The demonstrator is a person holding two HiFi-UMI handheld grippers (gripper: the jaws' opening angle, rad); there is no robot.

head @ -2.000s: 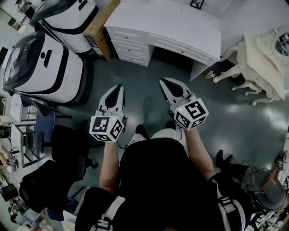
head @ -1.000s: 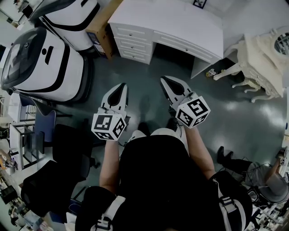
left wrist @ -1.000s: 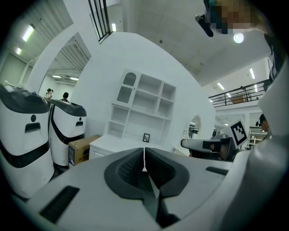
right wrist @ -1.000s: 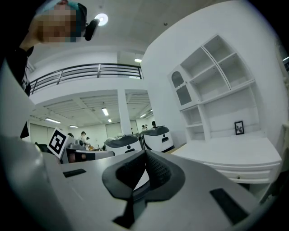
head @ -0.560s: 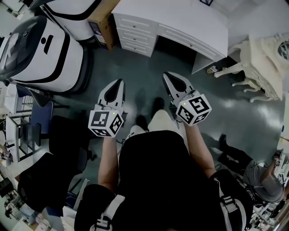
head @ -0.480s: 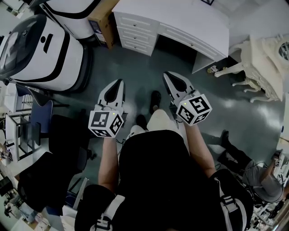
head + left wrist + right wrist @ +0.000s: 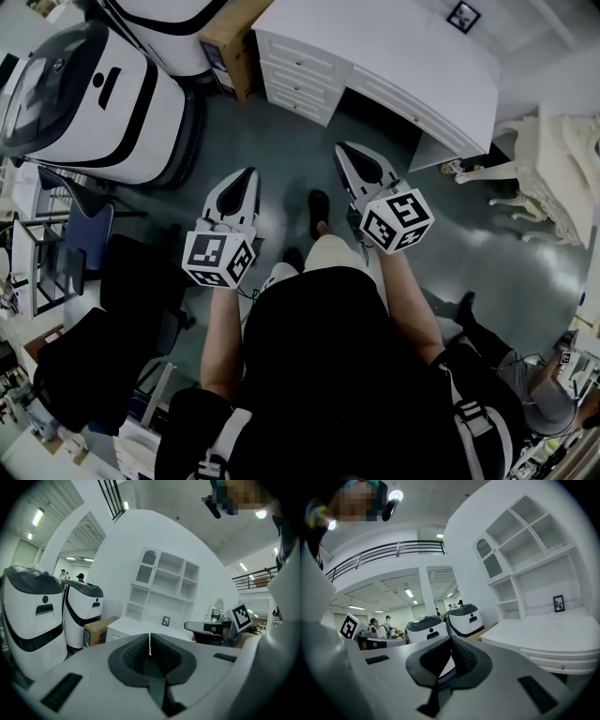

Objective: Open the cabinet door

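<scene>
No lettering seems legible anywhere.

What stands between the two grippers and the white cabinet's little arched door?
Nothing visible does. Only bare floor lies between the left gripper, the right gripper and the white desk; the arched door sits above its top.

Your head camera looks steeply down past your torso onto the left gripper (image 7: 249,176), right gripper (image 7: 341,150) and white desk (image 7: 394,56). Each gripper camera sits close behind its jaws, facing nearly level; both share that desk and the shelf unit (image 7: 164,585).
</scene>
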